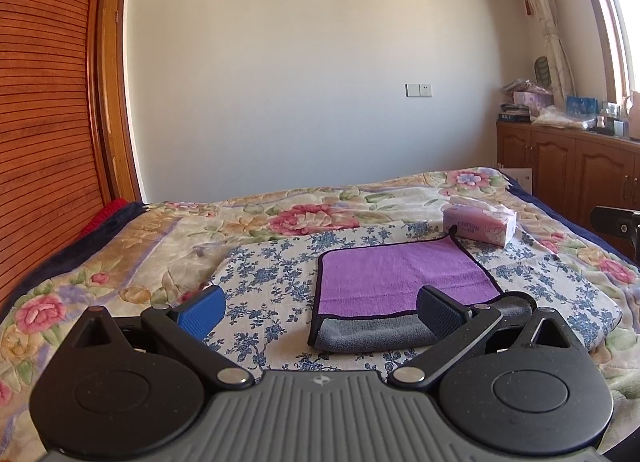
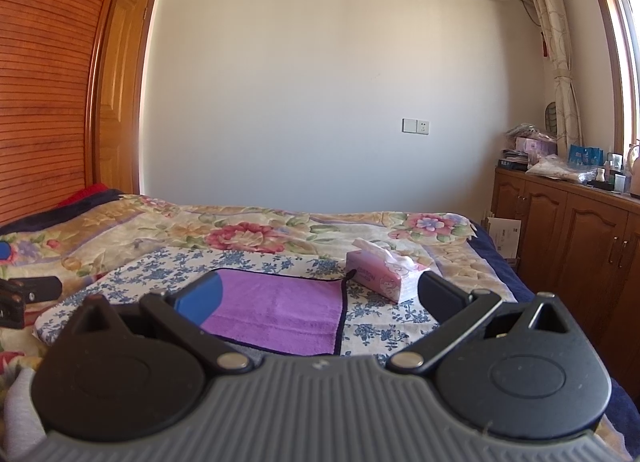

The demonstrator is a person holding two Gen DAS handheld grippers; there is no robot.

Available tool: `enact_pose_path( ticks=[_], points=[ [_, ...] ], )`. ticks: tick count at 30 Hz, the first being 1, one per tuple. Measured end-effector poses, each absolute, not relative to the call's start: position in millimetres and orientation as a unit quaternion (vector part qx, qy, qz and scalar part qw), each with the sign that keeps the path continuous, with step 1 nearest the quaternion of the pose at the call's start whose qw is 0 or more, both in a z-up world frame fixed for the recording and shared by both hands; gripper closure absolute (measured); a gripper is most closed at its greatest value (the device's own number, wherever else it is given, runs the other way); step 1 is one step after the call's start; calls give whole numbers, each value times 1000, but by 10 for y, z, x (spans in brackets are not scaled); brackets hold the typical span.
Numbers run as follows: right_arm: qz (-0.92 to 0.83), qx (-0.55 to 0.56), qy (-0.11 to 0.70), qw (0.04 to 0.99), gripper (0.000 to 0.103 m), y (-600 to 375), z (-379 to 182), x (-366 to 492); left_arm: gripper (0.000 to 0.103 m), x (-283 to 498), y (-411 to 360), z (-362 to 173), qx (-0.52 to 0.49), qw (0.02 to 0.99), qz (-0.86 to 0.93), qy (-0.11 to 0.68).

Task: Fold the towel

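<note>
A purple towel [image 1: 400,278] with a dark hem lies flat on a blue-flowered cloth [image 1: 272,274] on the bed. Its near edge is turned over and shows a grey underside [image 1: 368,336]. My left gripper [image 1: 320,312] is open and empty, just in front of the towel's near edge. In the right wrist view the towel [image 2: 280,310] lies ahead, and my right gripper [image 2: 318,298] is open and empty above its near part. Part of the other gripper shows at the right edge of the left view [image 1: 616,222] and at the left edge of the right view [image 2: 28,294].
A pink tissue box [image 1: 480,224] stands on the cloth just past the towel's far right corner; it also shows in the right view [image 2: 380,276]. A flowered quilt [image 1: 280,214] covers the bed. Wooden cabinets [image 2: 580,246] stand to the right, a wooden wardrobe [image 1: 40,142] to the left.
</note>
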State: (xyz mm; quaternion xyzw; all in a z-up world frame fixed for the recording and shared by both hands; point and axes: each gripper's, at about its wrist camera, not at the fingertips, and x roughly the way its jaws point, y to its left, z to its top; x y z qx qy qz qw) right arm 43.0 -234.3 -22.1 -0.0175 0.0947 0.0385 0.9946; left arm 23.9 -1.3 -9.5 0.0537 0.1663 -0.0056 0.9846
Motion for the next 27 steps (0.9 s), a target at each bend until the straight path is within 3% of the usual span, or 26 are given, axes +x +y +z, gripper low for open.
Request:
enact_pose_path(
  ticks=[27],
  points=[
    [78,-29,155,984,0,-2228,-418,1019,0,1061,112,-266,51,975,-31,215]
  ],
)
